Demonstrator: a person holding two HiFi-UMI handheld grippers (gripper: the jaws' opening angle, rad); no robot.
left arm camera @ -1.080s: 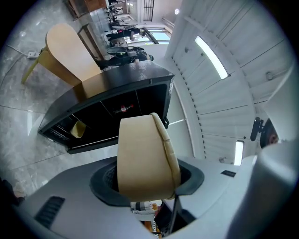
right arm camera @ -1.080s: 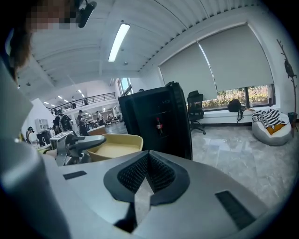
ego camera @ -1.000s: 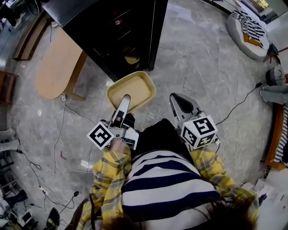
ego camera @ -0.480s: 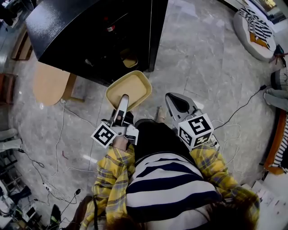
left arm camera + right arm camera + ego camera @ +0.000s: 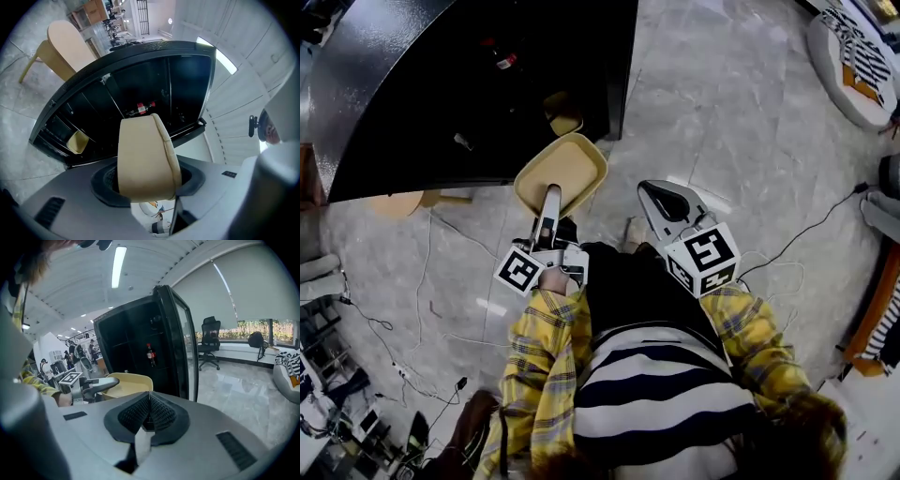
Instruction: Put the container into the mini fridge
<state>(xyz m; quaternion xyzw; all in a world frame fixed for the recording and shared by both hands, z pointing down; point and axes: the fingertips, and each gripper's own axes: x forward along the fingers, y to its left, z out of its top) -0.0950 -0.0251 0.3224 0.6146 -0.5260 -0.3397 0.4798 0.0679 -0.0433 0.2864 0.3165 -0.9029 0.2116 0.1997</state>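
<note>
Head view: the left gripper point(image 5: 548, 199) reaches toward 12 o'clock, its jaws clamped on the near rim of the tan container point(image 5: 565, 167). The container is held in the air above the grey floor point(image 5: 741, 122), just in front of the open mini fridge point(image 5: 412, 103). The fridge fills the picture from 9 to 12 o'clock, and inside it are a smaller tan tub point(image 5: 562, 112) and a red-capped bottle point(image 5: 501, 60). The right gripper point(image 5: 660, 199) is at 3 o'clock of the container and apart from it, jaws together

Left gripper view: the jaws stand part-way apart, pressed on the container's wall, and the container rises from between them toward 12 o'clock. Behind it is the fridge's dark inside, with the bottle at 12 o'clock of the container and the tub at 9 o'clock. A tan chair point(image 5: 70, 44) shows past the fridge at 10 o'clock

Right gripper view: the pads meet with nothing between them. At 10 o'clock of them the left gripper holds the container before the fridge opening. An office chair point(image 5: 209, 345) stands at 2 o'clock
</note>
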